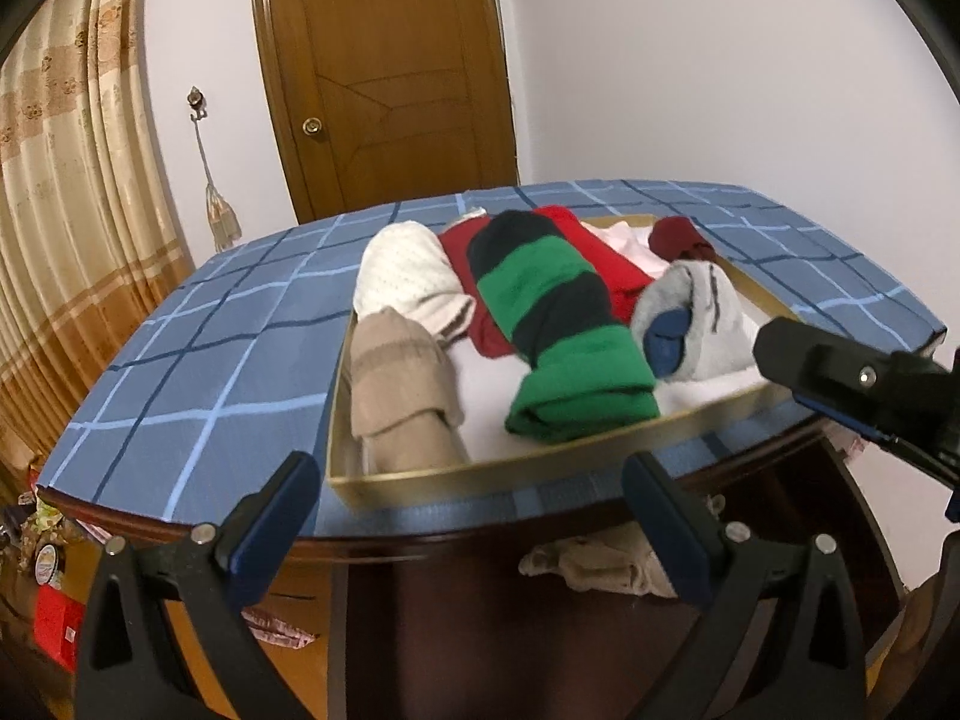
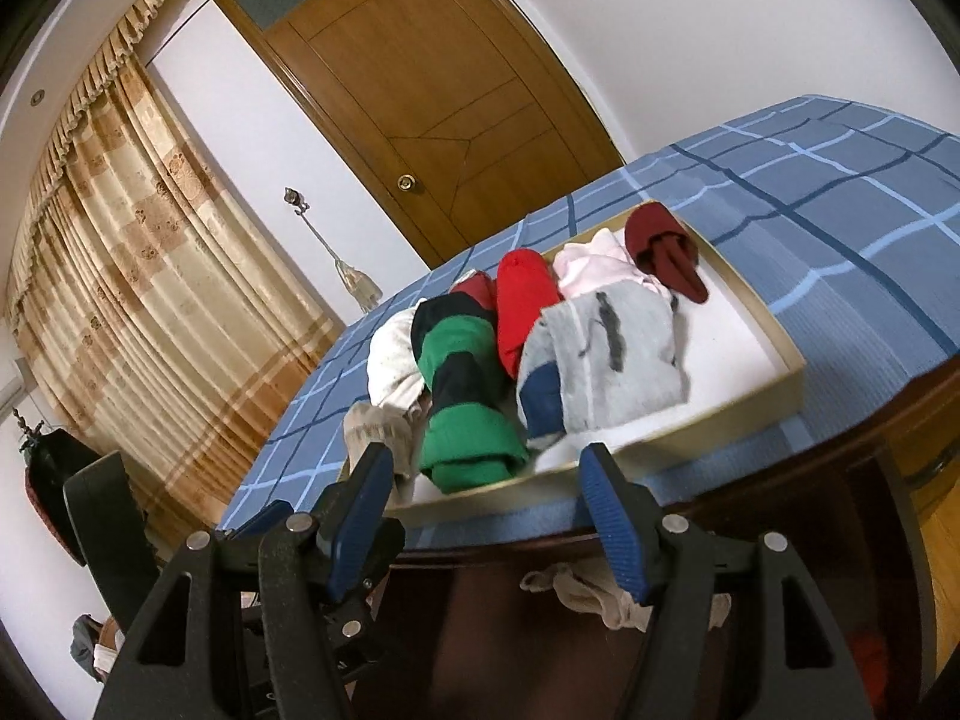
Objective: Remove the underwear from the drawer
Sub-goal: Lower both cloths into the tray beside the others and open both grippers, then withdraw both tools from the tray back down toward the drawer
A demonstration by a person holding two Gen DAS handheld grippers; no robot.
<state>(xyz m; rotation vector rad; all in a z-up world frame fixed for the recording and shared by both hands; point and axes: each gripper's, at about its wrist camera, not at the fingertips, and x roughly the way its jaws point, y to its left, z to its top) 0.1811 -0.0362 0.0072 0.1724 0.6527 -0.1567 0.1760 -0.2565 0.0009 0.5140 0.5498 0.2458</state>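
Below the table's front edge a dark wooden drawer (image 1: 480, 612) stands open, with a crumpled beige garment (image 1: 594, 564) (image 2: 594, 591) lying inside. My left gripper (image 1: 474, 516) hovers above the drawer front, open with nothing between its blue pads. My right gripper (image 2: 489, 510) is open too and holds nothing; it also shows at the right edge of the left wrist view (image 1: 840, 378). On the table a shallow gold-rimmed tray (image 1: 540, 468) (image 2: 792, 360) holds several rolled garments, among them a green and navy striped roll (image 1: 558, 330) (image 2: 462, 396) and a grey one (image 1: 690, 324) (image 2: 606, 354).
The table wears a blue checked cloth (image 1: 210, 348) (image 2: 840, 180). A wooden door (image 1: 390, 72) and a beige curtain (image 1: 72, 180) stand behind it. A red box (image 1: 57, 618) sits on the floor at the left, beside some clutter.
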